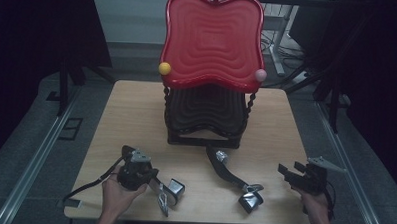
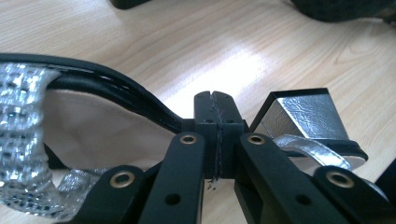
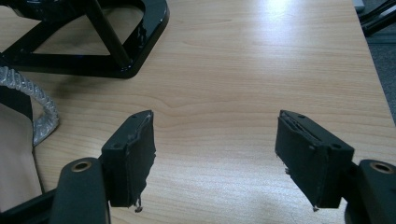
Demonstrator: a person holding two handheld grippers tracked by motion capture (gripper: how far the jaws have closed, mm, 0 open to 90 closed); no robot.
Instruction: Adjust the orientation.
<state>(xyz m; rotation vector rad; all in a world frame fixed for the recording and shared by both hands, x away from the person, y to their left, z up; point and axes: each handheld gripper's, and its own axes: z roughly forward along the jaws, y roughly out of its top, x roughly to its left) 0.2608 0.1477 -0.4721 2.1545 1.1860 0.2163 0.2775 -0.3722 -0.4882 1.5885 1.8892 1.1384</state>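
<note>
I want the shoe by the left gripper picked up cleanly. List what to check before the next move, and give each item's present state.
1. Left gripper ready to grasp: not ok. Its jaws are shut, with nothing seen between them.
2. Near shoe close to the left gripper: ok. It lies just beyond the jaws.
3. Right gripper free: ok. Its jaws are open over bare table.
4. Second shoe out of the way: ok. It lies apart from the near shoe.
5. Red top shelf free: ok. Nothing lies on it.
6. Lower black shelf free: cannot tell, too dark.
</note>
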